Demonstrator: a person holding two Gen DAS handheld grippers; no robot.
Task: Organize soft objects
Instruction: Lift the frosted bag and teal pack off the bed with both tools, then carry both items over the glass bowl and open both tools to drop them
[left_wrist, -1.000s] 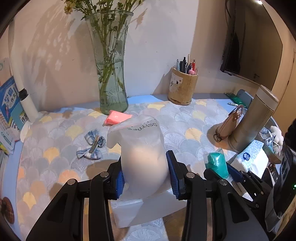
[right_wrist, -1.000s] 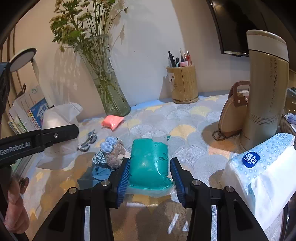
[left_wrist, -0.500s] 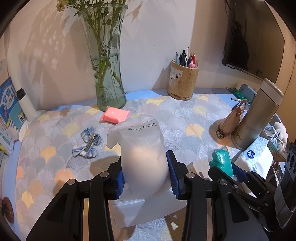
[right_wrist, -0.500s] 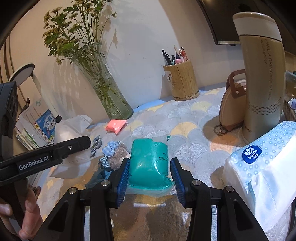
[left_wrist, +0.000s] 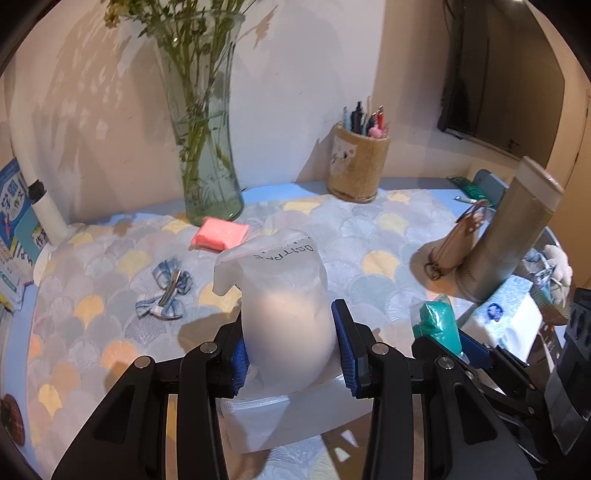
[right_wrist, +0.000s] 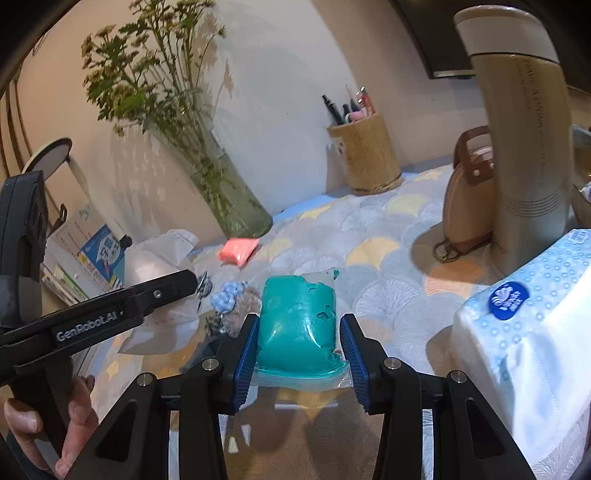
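cream walls close off the back of a desk (left_wrist: 406, 236) spread with a scallop-patterned cloth in grey, yellow and blue. a tall glass vase (left_wrist: 207, 147) of green stems stands at the rear, a bamboo pen pot (left_wrist: 357, 162) to its right, and a dark screen hangs in the far corner.

over the last second little has shifted in either grip. the left gripper (left_wrist: 290, 343) has its jaws part closed on a frosted pouch of pale dough (left_wrist: 286, 314), held clear above the cloth as before, though the view has drawn a touch higher and the vase now sits further off. the right gripper (right_wrist: 299, 350) has rolled slightly, so the tan flask (right_wrist: 524, 155) leans more in its view; its jaws still pinch the teal dough bag (right_wrist: 299, 325) by the sides.

my reading is that both soft packs are in transit and neither is placed yet. a pink dough pack (left_wrist: 221, 238) lies by the vase foot, a plaid bow clip (left_wrist: 164, 295) nearer, and a tissue pack (right_wrist: 524, 332) at the right edge.
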